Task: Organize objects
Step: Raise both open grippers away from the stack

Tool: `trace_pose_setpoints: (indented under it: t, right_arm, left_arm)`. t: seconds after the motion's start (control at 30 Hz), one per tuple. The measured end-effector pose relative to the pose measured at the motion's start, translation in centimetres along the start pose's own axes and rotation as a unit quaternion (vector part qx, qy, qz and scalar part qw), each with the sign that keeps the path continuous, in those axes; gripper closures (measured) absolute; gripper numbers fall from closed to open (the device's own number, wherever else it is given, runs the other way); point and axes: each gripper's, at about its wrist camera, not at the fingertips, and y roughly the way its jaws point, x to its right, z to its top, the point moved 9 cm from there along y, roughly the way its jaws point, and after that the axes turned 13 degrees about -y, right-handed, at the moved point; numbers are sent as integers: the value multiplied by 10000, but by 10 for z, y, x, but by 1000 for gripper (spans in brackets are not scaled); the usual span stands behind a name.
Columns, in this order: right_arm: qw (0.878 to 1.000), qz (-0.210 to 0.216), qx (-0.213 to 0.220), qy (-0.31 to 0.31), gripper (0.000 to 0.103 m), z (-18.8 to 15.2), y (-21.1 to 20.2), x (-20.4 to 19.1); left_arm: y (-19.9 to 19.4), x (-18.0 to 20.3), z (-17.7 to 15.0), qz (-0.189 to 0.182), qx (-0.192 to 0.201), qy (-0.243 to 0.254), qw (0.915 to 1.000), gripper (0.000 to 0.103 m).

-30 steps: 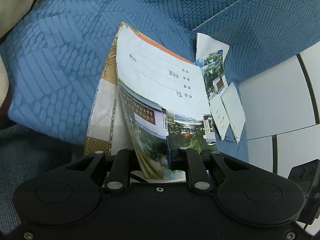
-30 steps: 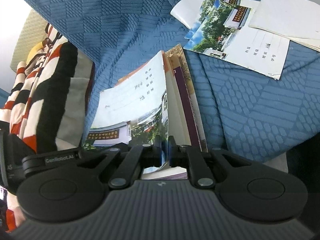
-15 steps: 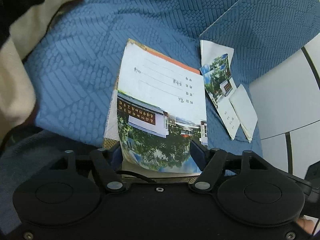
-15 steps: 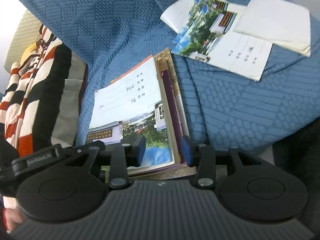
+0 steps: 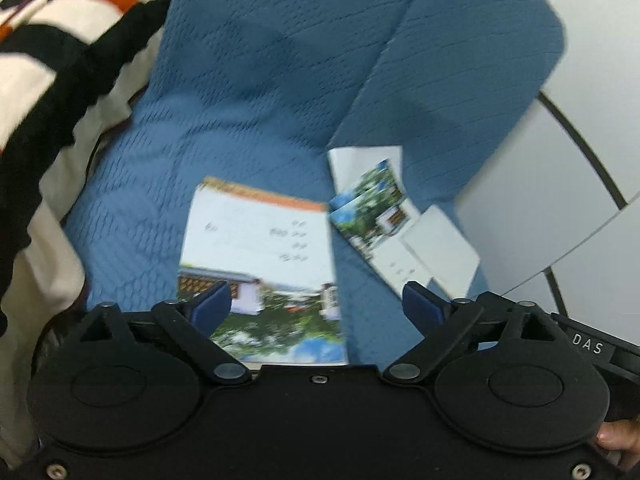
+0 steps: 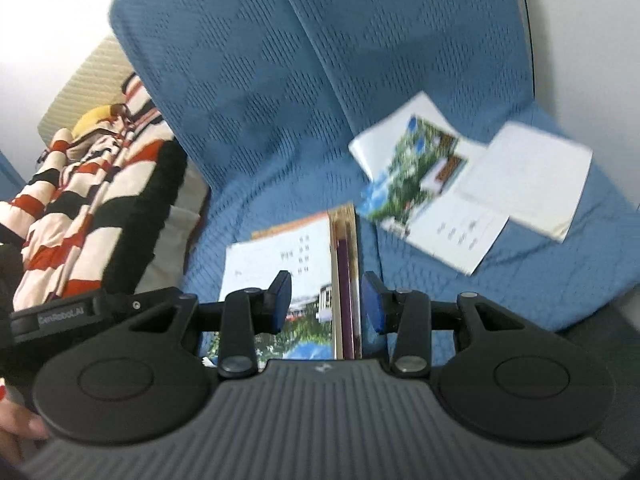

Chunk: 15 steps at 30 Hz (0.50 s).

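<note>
- both tools gape empty, jaws just opened, over the stacked booklets [image 5: 260,256] on the blue sofa cover [image 5: 260,80].
- loose booklets [image 6: 448,196] lie up-right, long axis slanting, likely nearer the right tool [image 6: 326,304] than the left tool [image 5: 316,308].

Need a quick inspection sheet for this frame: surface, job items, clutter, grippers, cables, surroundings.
Surface: blue textured cover over a seat, wrinkled.
Job's things: stack of booklets lying flat, photo-cover booklet on top; loose booklets lie apart to its right, overlapping, unstacked.
Clutter: striped red, black and white fabric beside the stack.
Grippers: left gripper open wide, jaws have just been opening, nothing pinched; right gripper open, jaws have just opened, pads clear of the stack seen beyond them.
Cables: nothing seen.
Surroundings: white panels with dark seams at the right of the left wrist view; a beige cushion behind the fabric.
</note>
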Motion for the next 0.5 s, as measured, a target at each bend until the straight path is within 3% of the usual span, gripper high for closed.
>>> trace_pose_setpoints:
  t: [0.2,0.5]
  right_arm:
    - [9996,-78,247,-78,60,6,-38,7]
    - [9986,-375,383,24,60,-2,-83,35]
  left_arm:
    - [-29,45,-13,-133,206,300,9992,1]
    - [-47,95,-48,-306,232,549,9978,1]
